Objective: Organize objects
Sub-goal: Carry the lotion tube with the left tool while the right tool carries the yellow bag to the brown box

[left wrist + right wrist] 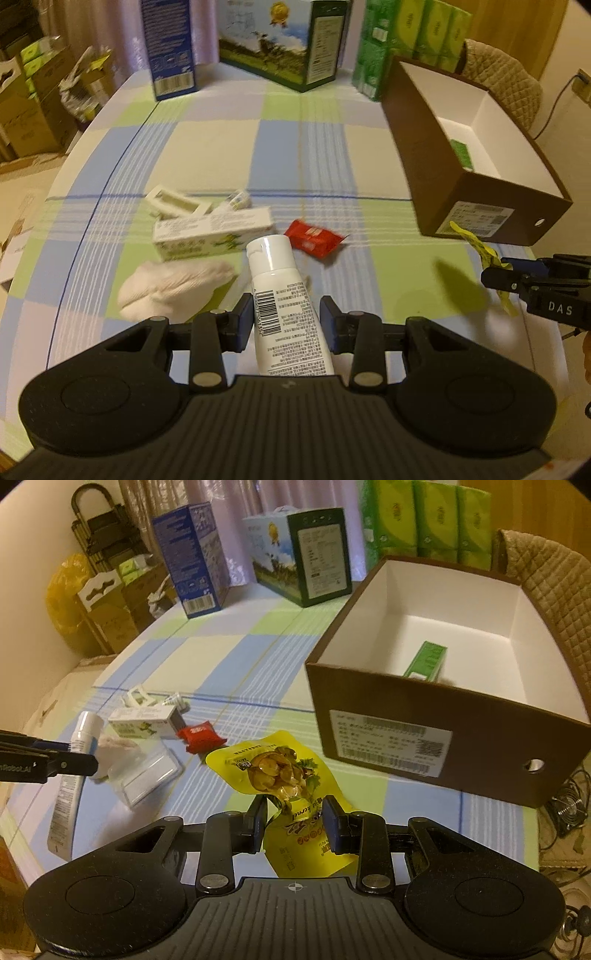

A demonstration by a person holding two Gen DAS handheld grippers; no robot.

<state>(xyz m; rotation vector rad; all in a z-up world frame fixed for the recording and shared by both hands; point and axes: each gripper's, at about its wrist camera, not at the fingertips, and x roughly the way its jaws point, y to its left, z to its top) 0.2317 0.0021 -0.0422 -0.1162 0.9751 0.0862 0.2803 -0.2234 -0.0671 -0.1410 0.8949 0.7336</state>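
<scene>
Left gripper (pixel 286 319) jaws closed on white tube (pixel 284 306); right gripper (pixel 295 821) jaws clamping yellow snack pouch (pixel 280 775) near brown box (pixel 424 738).

Two low, close wrist views over the checked tablecloth (pixel 207 147), both facing the brown box (pixel 424 716).

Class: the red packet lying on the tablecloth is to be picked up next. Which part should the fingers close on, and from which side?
Grip the red packet across its puffy middle, from above. It lies flat on the tablecloth, and its crimped ends look thin and floppy.
</scene>
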